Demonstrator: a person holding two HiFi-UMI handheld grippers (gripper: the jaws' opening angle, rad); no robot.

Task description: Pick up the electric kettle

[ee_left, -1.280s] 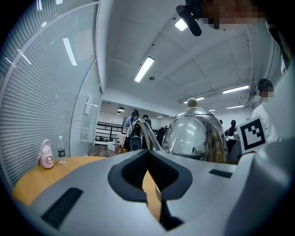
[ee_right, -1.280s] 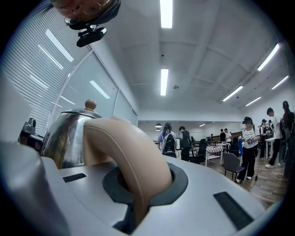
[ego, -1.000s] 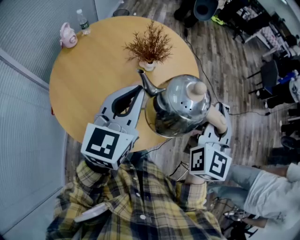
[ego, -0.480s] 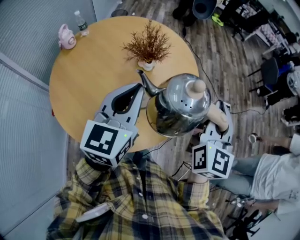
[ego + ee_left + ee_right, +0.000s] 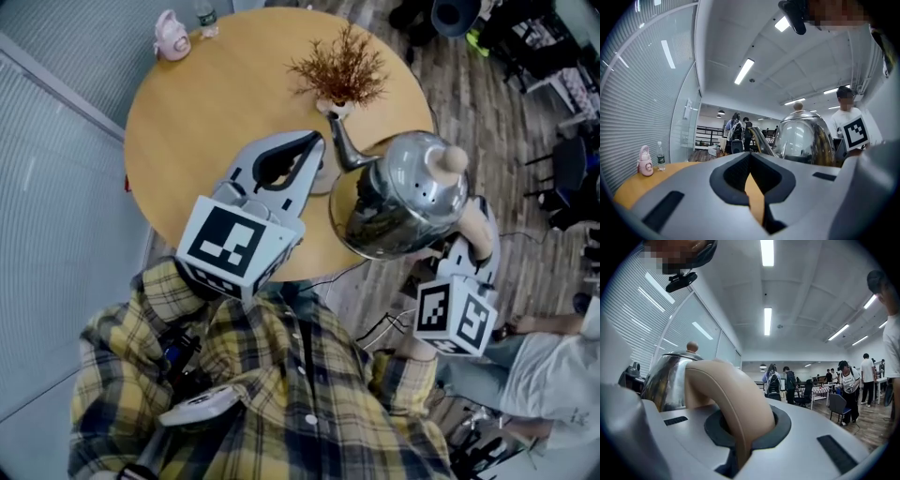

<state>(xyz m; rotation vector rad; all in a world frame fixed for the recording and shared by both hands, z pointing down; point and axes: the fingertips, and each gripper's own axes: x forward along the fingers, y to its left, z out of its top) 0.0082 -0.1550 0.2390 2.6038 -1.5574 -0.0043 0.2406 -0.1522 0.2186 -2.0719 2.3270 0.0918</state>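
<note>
Bench: round, wooden.
Electric kettle: steel, lid on, contents hidden; at the bench's near right edge and partly past it.
Left gripper: over the bench beside the kettle's spout; fingers closed tip to tip, empty.
Right gripper: off the bench's right edge; fingers clamped on the kettle's beige handle.
Vase: on the bench's far side, holds dried twigs.
Pink flask: on the bench's far left rim.

Head view looks steeply down over the left tool, right tool and tabletop. Each tool view sits just behind its jaws, facing level; both catch the kettle.
</note>
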